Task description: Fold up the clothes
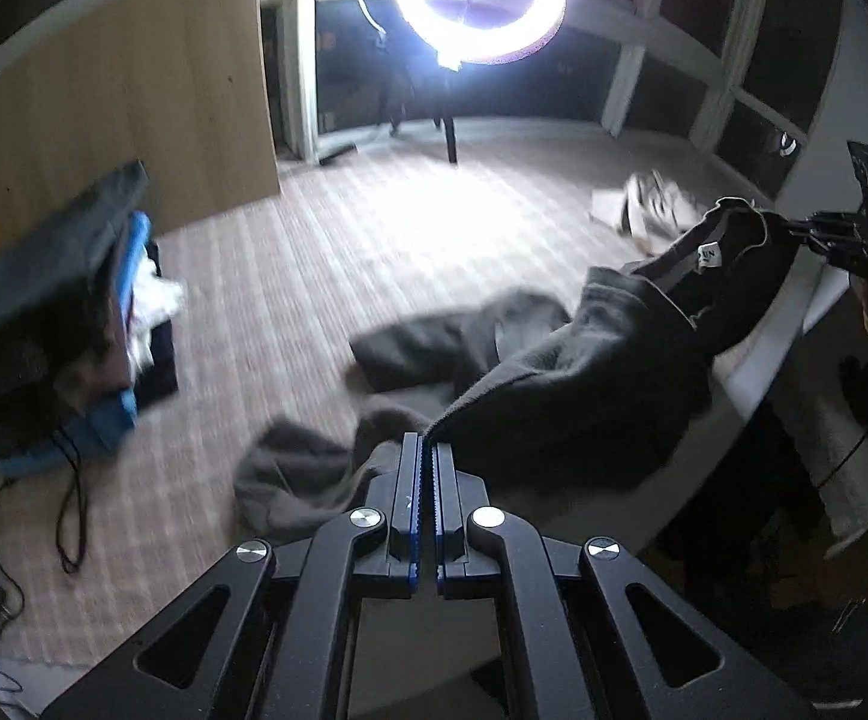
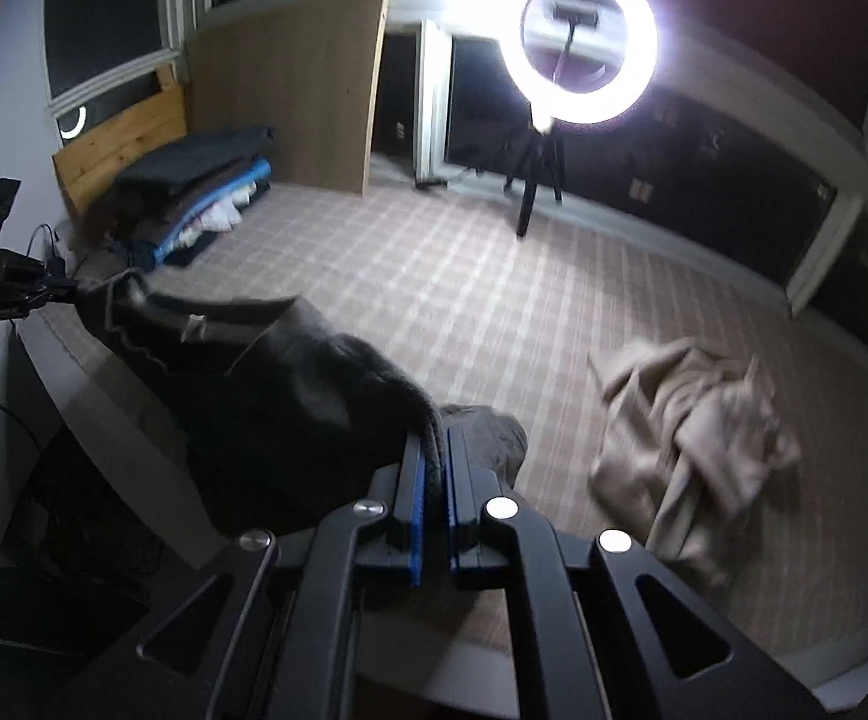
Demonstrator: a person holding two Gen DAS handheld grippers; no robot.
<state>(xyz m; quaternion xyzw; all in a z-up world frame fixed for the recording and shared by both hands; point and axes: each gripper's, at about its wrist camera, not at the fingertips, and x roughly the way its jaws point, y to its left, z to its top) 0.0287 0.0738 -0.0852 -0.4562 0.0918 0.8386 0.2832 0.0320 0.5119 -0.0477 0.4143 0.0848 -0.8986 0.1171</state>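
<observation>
Both claws, the left claw (image 1: 428, 450) and right claw (image 2: 434, 444), pinch the dark gray garment (image 1: 583, 372); it is lifted, not folded. The beige garment (image 2: 691, 432) waits crumpled.

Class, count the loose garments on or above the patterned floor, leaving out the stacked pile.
2: the dark grey garment, held up by both hand-held grippers, and the crumpled beige garment lying on the floor. Others may be hidden.

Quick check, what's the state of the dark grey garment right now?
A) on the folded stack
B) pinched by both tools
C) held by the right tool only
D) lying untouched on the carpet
B: the left tool and the right tool are each shut on an edge of the garment.
</observation>
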